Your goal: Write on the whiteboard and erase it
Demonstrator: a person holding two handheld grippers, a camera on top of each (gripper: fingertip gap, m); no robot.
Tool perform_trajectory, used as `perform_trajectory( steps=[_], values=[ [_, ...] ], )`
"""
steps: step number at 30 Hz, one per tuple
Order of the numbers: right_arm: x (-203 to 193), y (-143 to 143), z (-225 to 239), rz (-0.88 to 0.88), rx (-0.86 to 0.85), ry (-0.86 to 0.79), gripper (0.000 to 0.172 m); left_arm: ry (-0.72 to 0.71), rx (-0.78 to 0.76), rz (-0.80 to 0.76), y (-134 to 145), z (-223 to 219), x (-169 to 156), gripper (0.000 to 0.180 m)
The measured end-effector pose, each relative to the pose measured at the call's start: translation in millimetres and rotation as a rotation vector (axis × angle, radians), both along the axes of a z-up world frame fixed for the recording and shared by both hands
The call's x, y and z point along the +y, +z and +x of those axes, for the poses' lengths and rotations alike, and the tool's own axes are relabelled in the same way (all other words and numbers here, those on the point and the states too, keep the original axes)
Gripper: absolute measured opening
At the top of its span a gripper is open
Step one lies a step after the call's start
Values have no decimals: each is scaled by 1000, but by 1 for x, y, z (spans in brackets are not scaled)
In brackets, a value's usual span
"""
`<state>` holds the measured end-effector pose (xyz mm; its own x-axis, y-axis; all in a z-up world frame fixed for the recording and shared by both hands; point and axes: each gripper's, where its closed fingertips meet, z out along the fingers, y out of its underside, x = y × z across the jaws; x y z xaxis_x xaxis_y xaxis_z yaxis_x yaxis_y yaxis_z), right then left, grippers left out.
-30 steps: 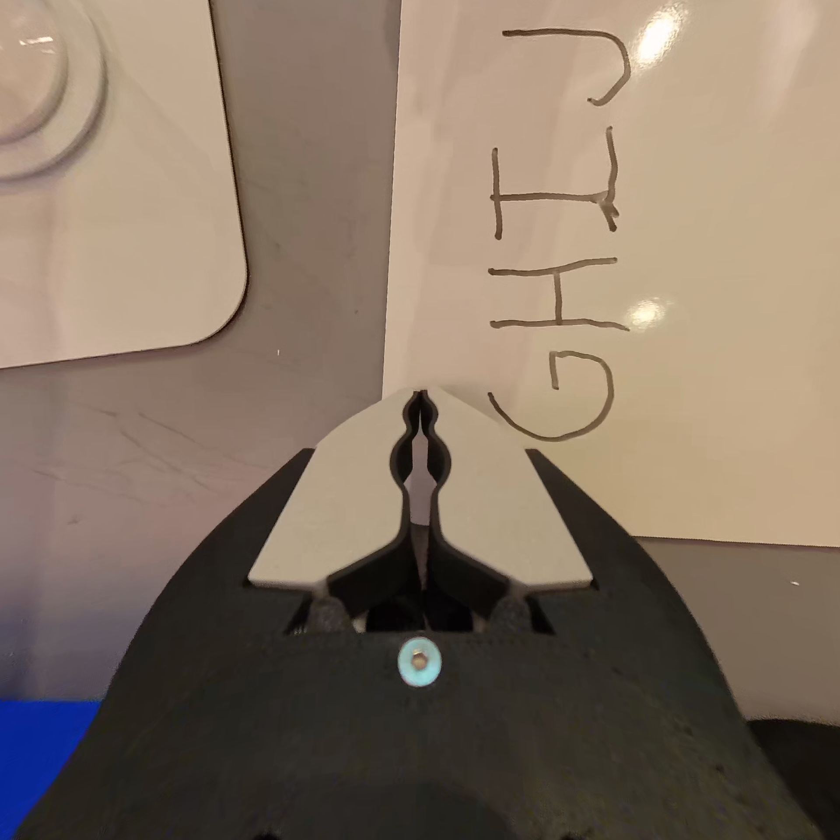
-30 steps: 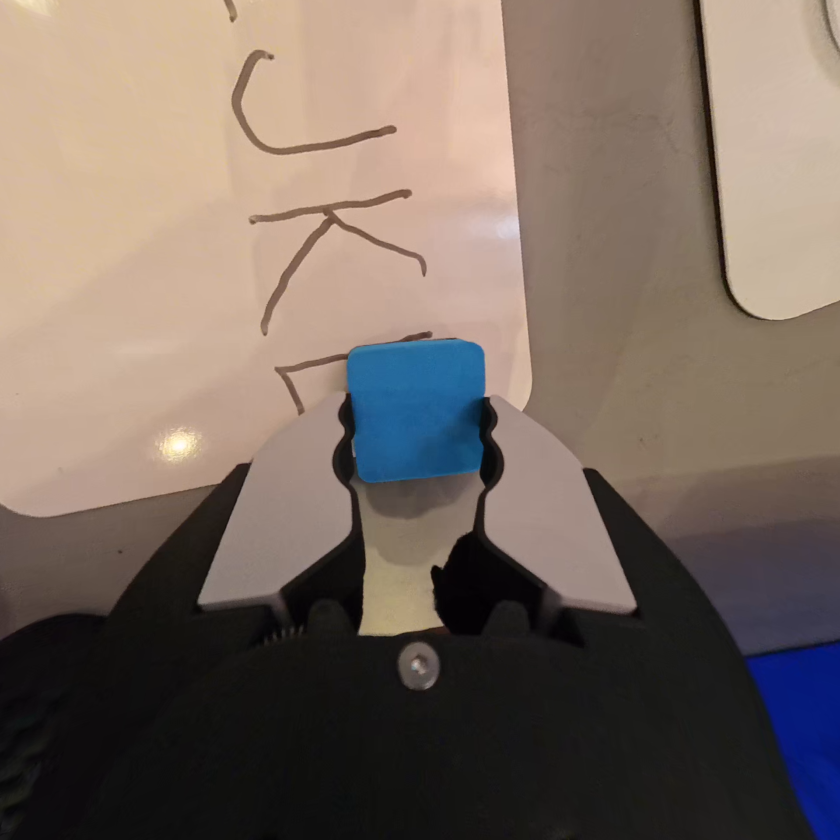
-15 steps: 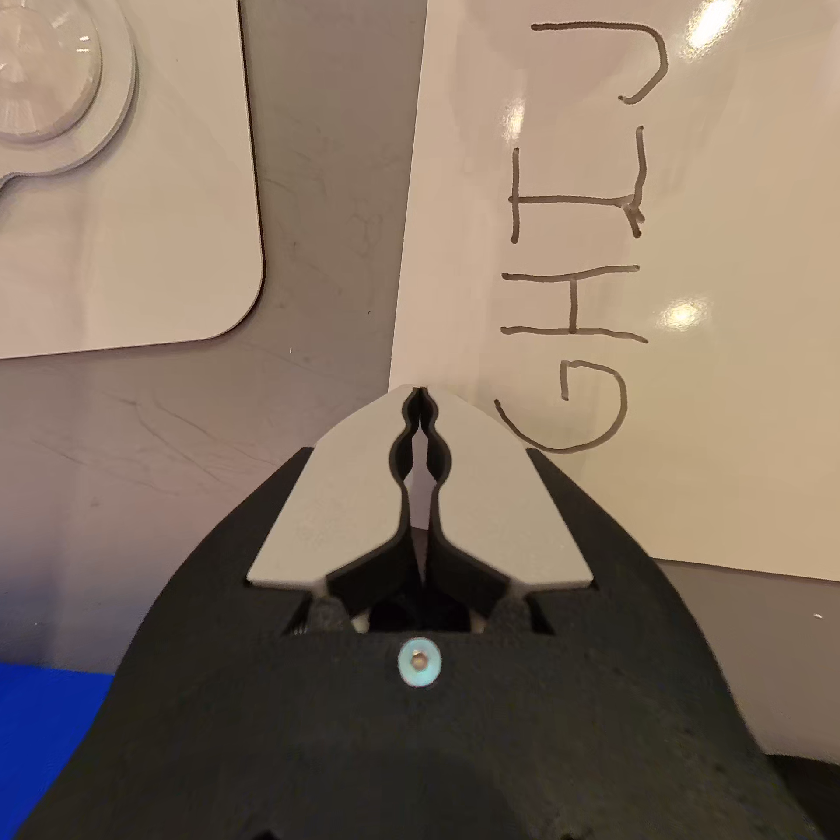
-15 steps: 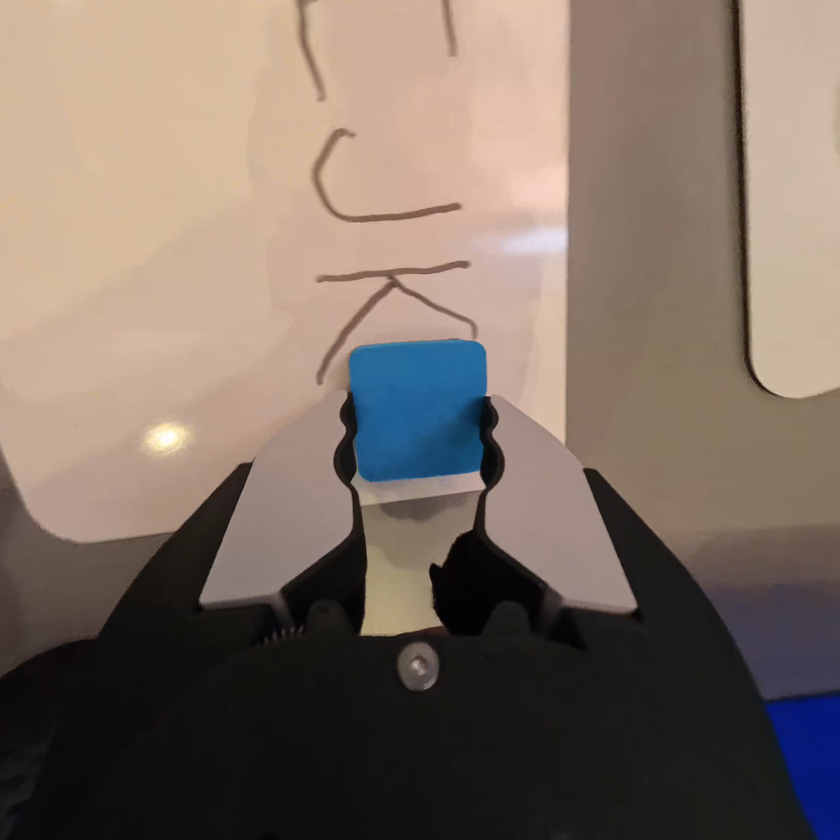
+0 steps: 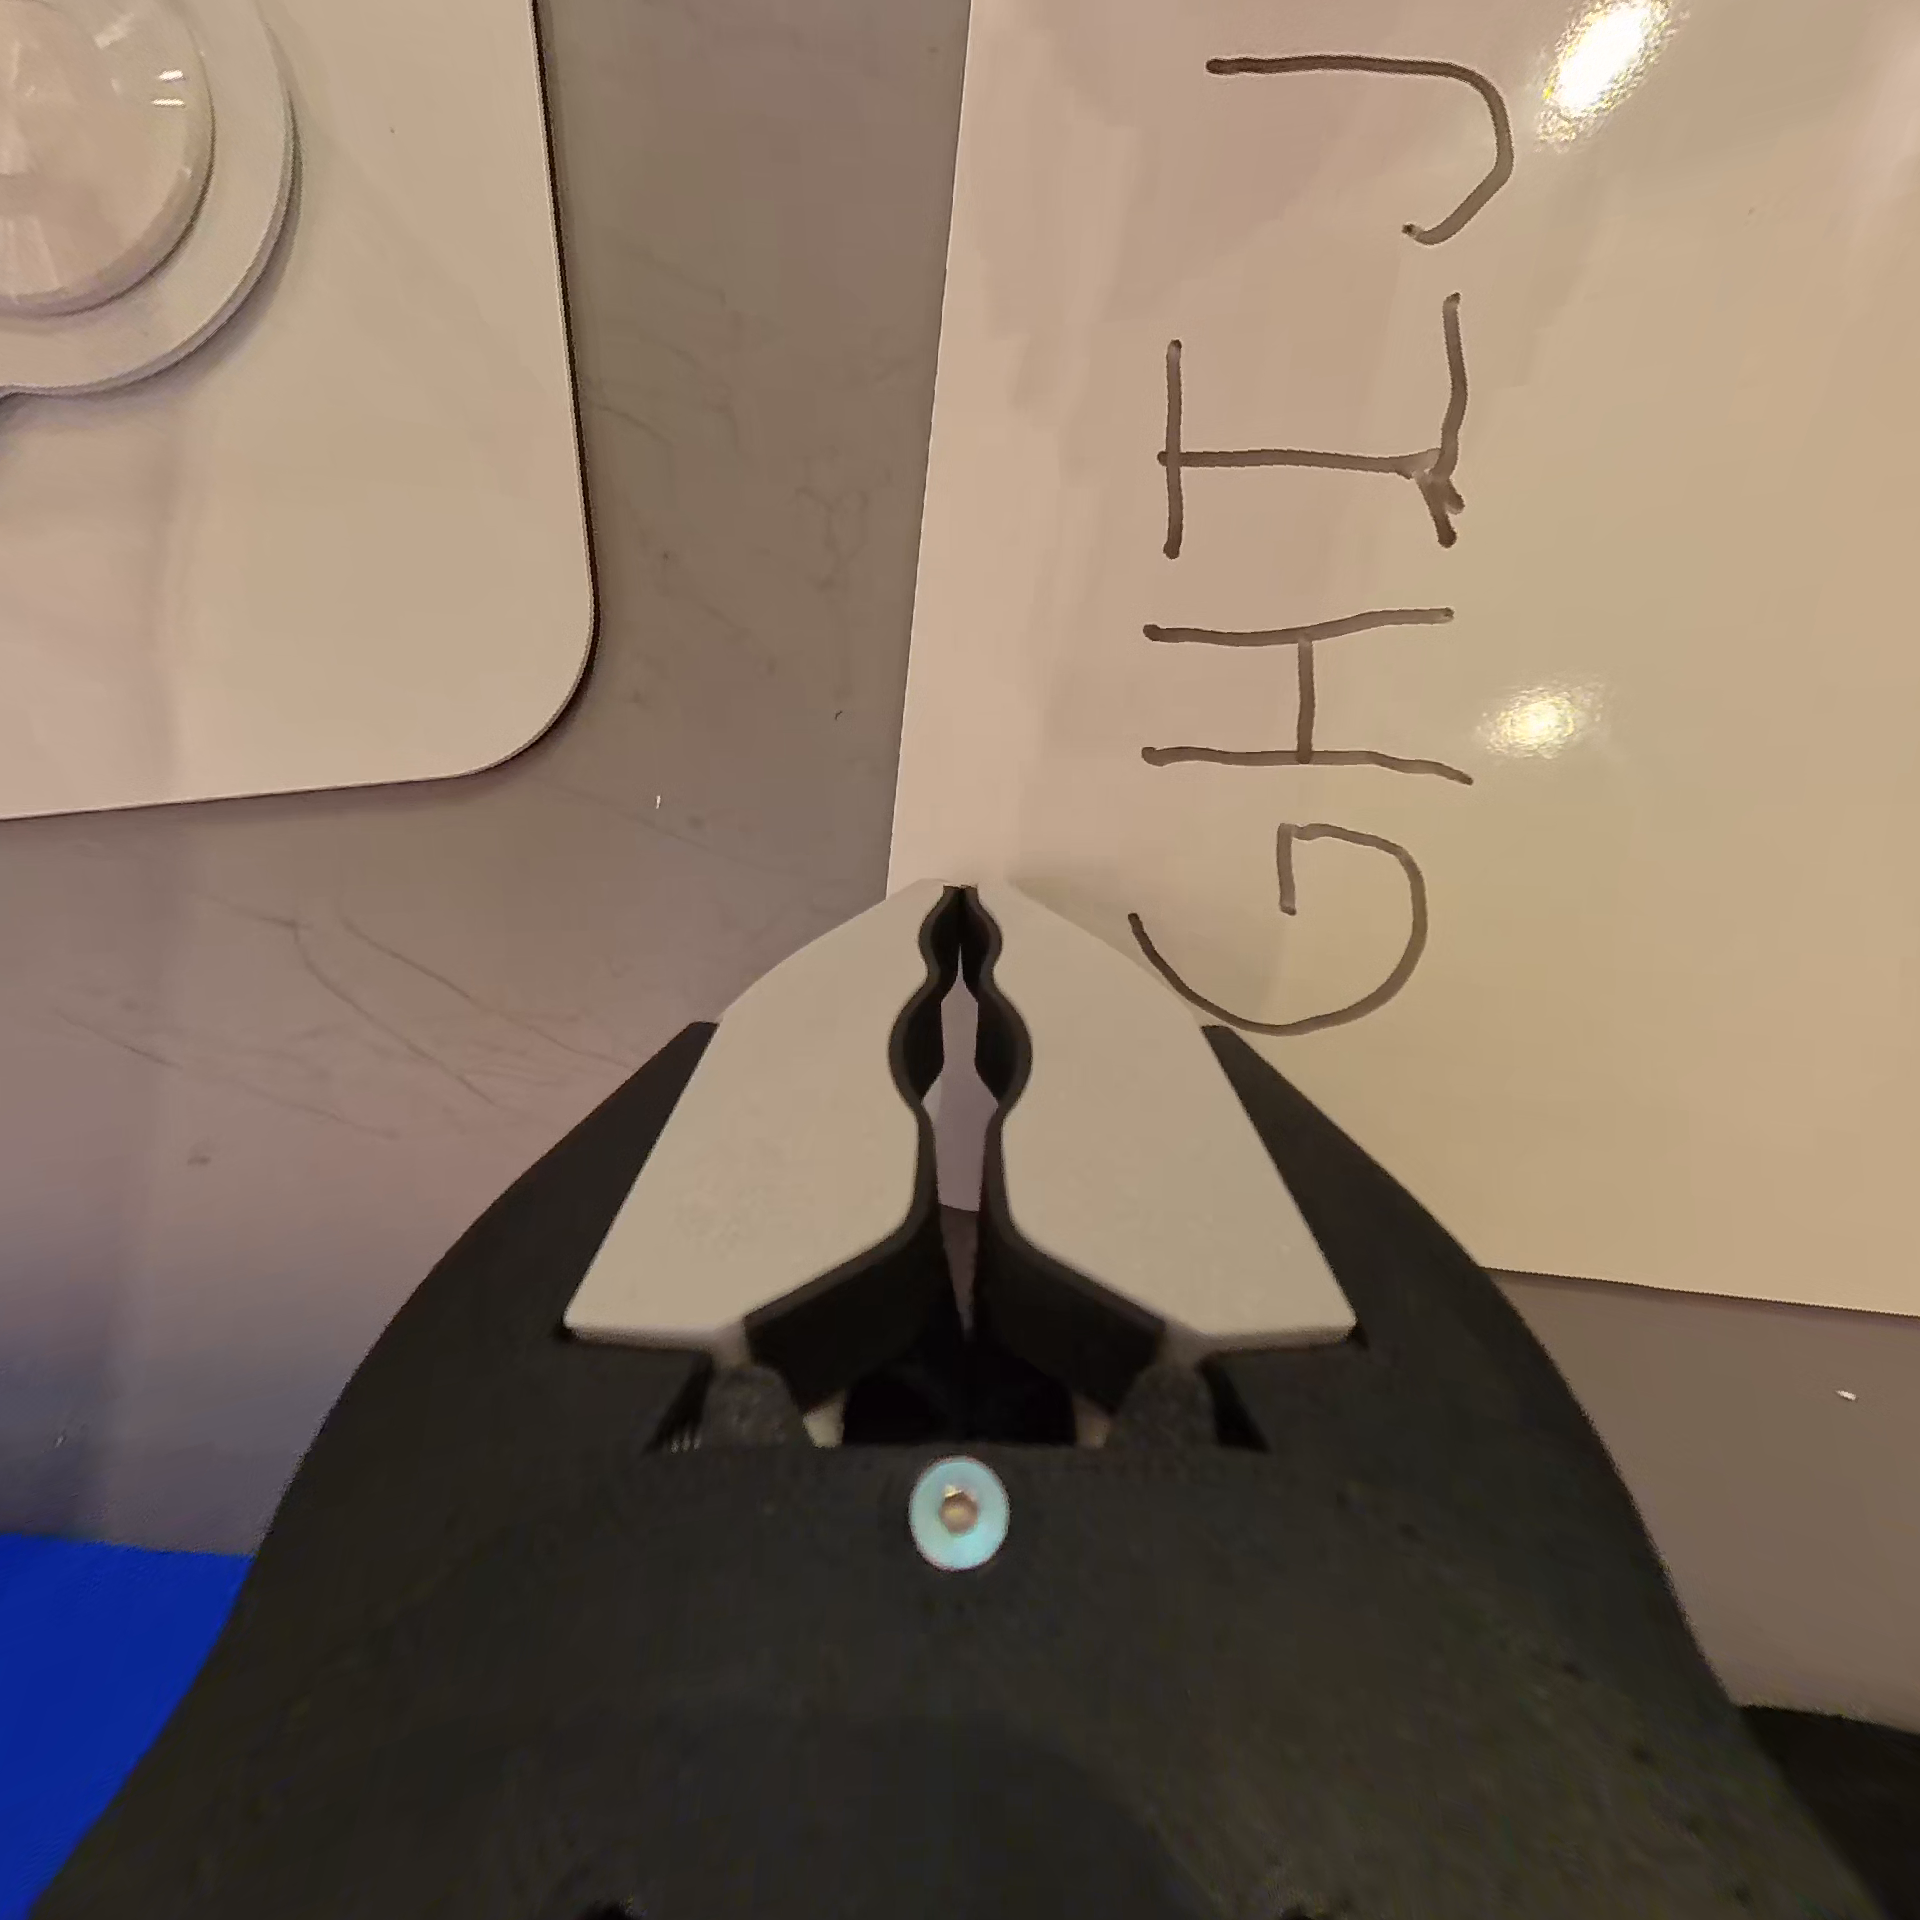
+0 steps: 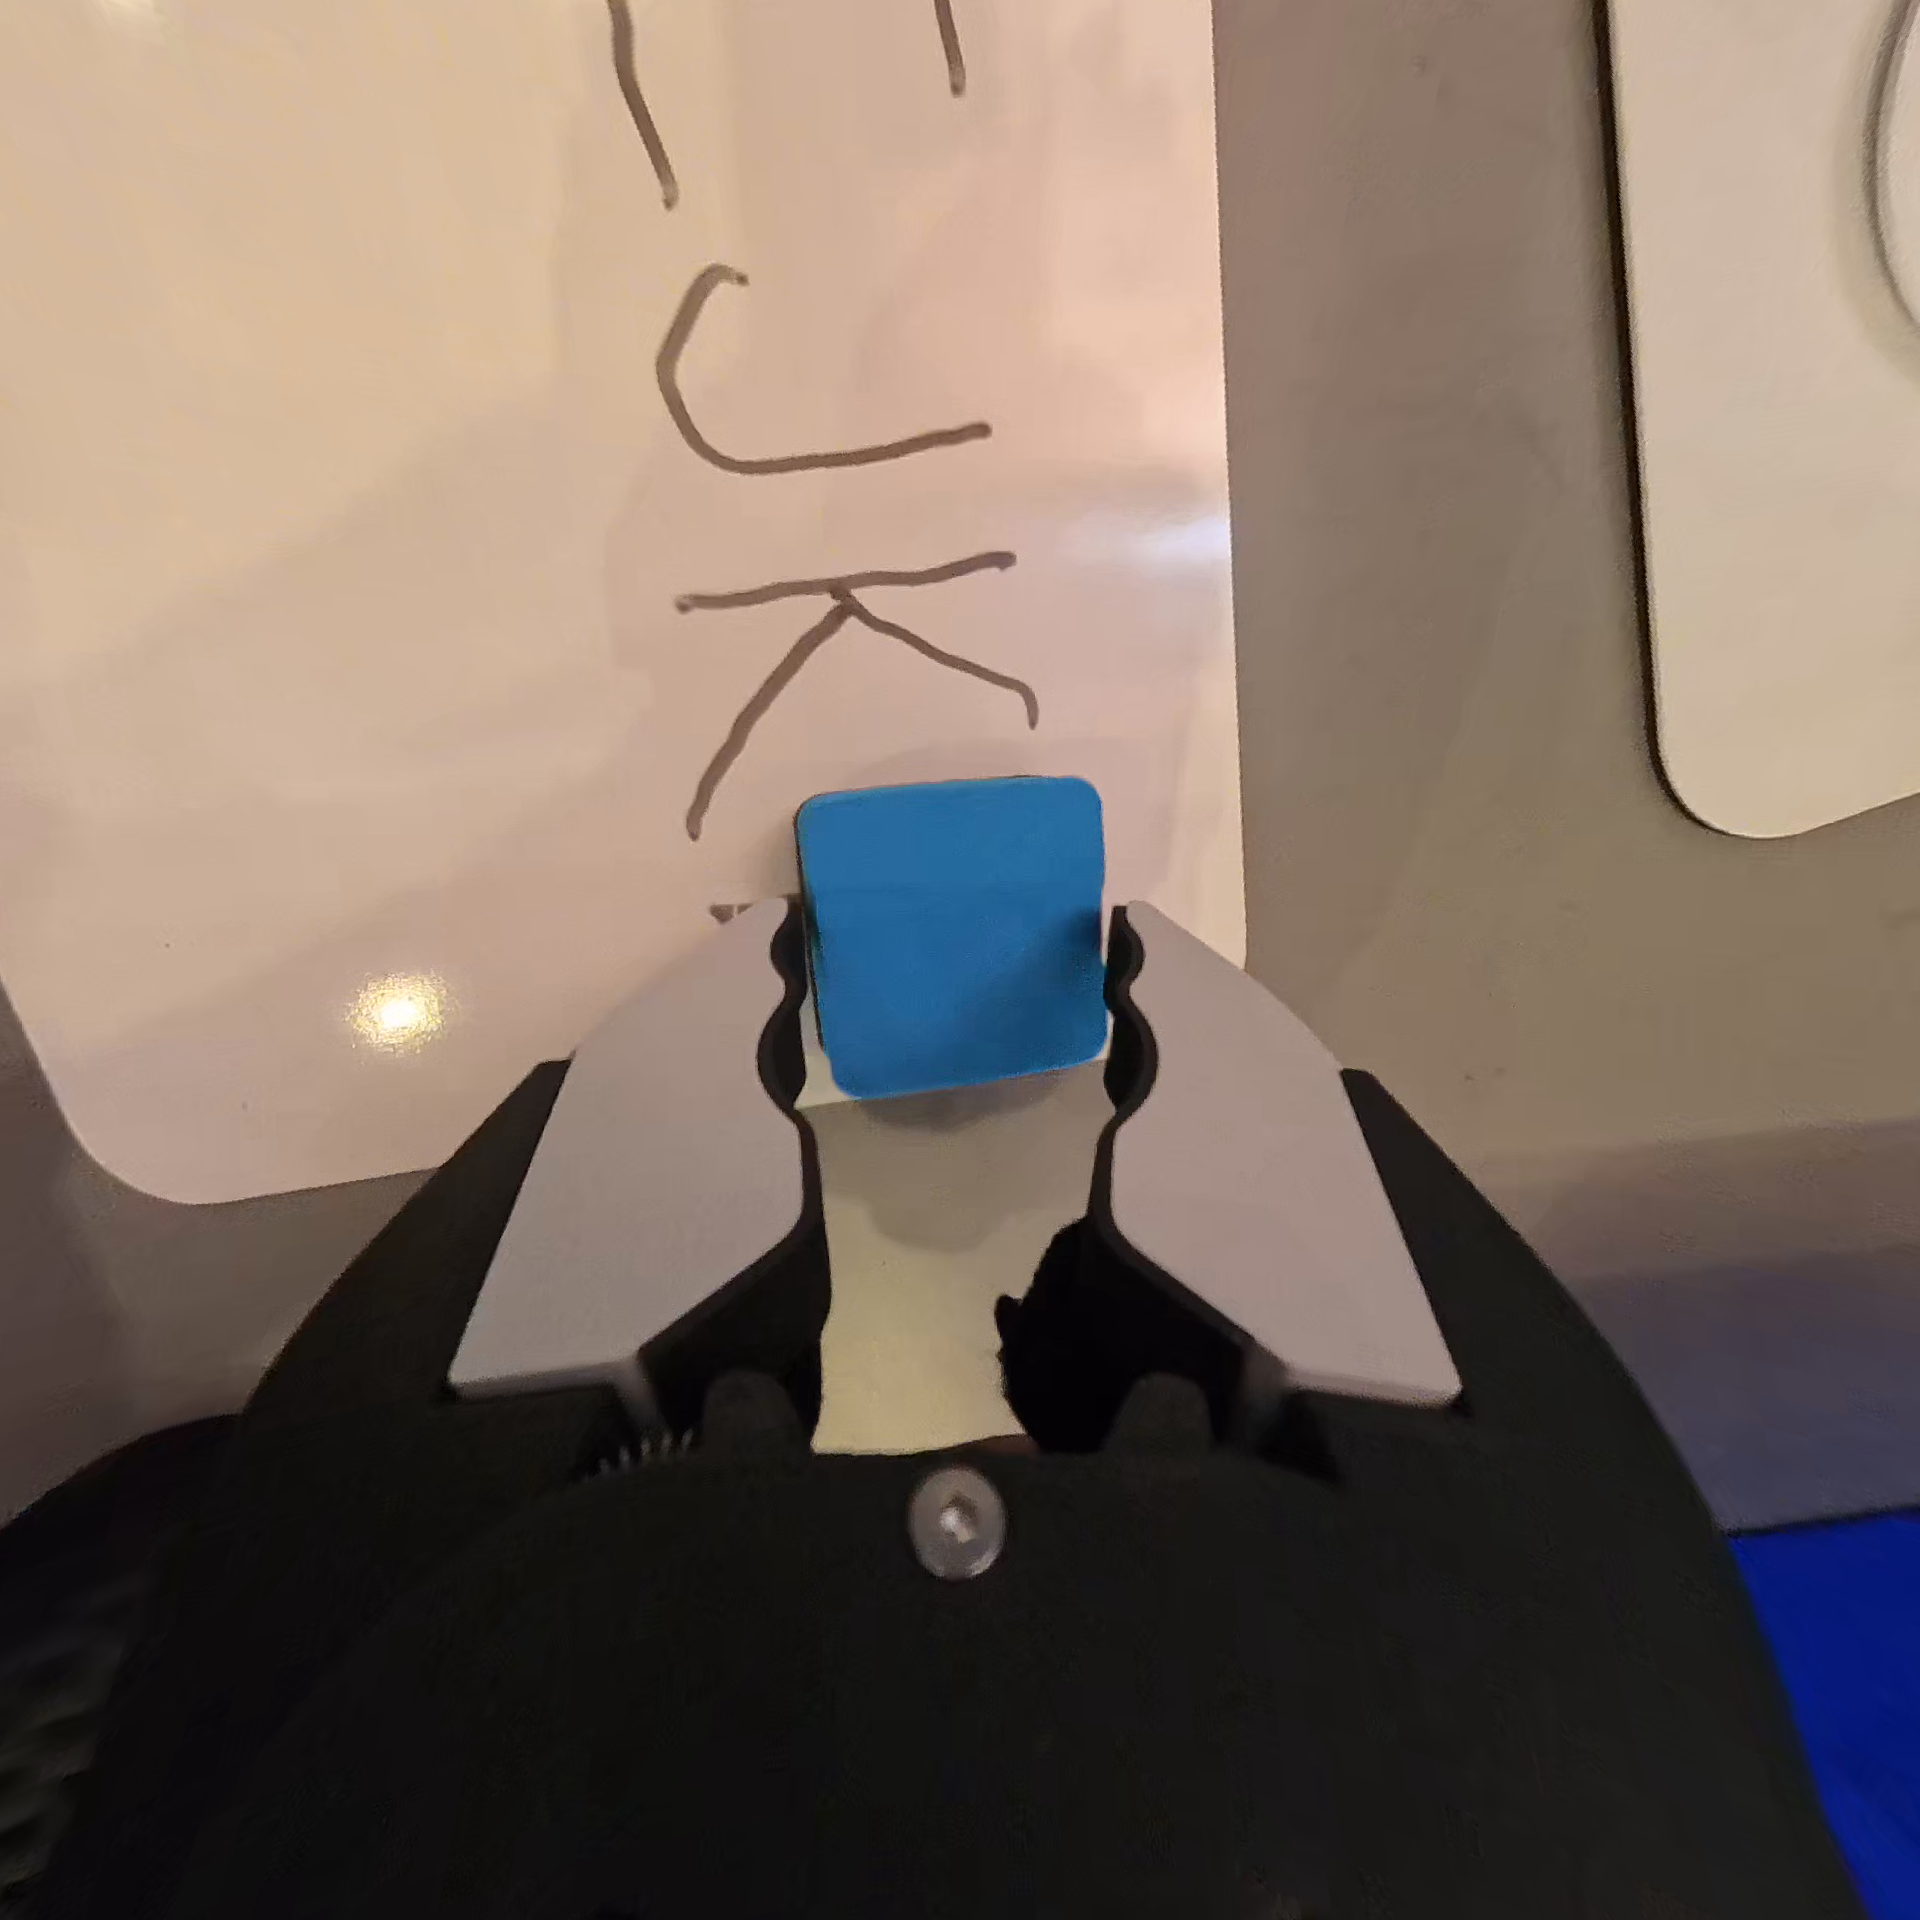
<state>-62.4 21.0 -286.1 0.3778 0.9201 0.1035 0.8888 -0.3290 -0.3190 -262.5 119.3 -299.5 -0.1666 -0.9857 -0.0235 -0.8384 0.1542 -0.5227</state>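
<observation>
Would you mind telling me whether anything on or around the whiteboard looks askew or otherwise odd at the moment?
The blue eraser sits slightly rotated between the fingers of the right claw, its lower edge slanting rather than square to them. The grey table beside the whiteboard shows faint scuff marks. Nothing else stands out.

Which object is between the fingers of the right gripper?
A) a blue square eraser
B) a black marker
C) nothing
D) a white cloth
A: in the right wrist view a blue square eraser sits between the right gripper's fingers, over the whiteboard.
</observation>
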Motion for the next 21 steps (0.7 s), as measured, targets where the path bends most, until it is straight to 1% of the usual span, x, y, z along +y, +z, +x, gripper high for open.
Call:
perform_trajectory(
  steps=[1,3,4,5,6,7,11,14,16,17,19,21],
  values=[
    [-2,0,-1,-5,-2,7,58,0,0,-1,0,0,0,1],
    [-3,-1,-1,-13,5,-3,67,-4,1,-4,0,0,-1,1],
    [-3,-3,2,-16,-8,-7,65,-6,0,-8,0,0,-2,1],
    [-2,-5,3,-10,-16,-4,56,-7,0,-7,0,1,-3,1],
    [0,-5,1,-5,1,-3,55,-8,1,-7,0,1,-3,1],
    [1,-5,-2,-2,15,-2,54,-8,0,-9,0,1,-3,1],
    [2,-6,4,4,-23,6,53,-6,-2,-9,0,1,-3,1],
    [10,-6,-5,7,28,-8,52,-6,1,-6,0,1,-3,1],
    [0,-6,-13,-10,11,52,52,-5,3,5,0,1,-3,1],
    [-7,-6,-10,-24,-12,72,52,-3,3,6,0,1,-3,1],
    [-9,-6,6,-27,-34,35,52,0,2,2,0,0,-3,1],
    [-1,-7,6,-15,-15,-3,52,-2,5,2,0,1,-3,1]
  ],
)
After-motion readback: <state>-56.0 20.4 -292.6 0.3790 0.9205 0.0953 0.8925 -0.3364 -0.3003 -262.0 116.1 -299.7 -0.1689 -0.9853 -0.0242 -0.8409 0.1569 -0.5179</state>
